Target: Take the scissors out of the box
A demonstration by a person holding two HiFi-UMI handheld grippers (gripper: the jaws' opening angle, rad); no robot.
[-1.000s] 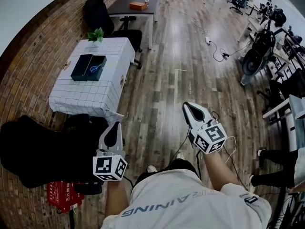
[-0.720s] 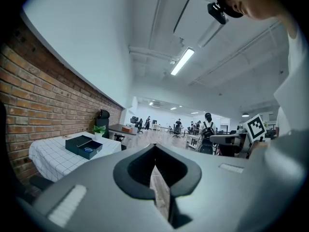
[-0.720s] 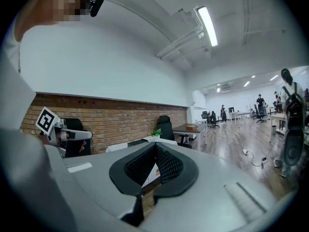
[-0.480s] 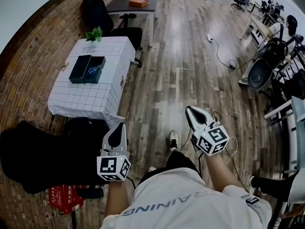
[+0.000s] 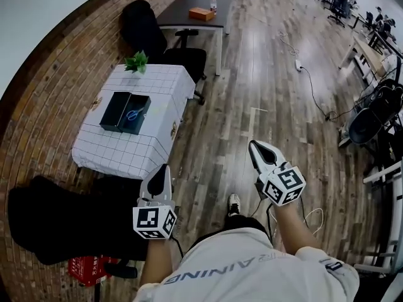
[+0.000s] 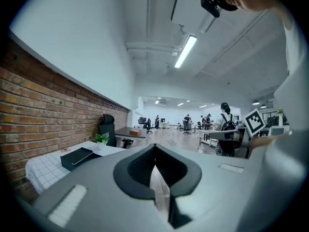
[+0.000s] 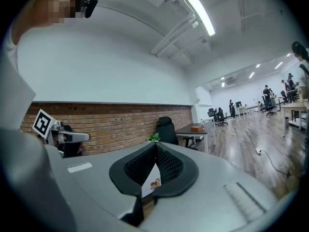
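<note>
Head view, box (image 5: 117, 111) on checked table (image 5: 119, 153), plant (image 5: 136, 61) behind, black chair (image 5: 141, 25) beyond.

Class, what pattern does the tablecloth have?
The tablecloth is white with a dark grid; head view shows it best.

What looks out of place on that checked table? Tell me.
Nothing stands out. The box lies open and flat on the table, the scissors inside it, and the plant stands upright at the far end. Nothing is spilled.
</note>
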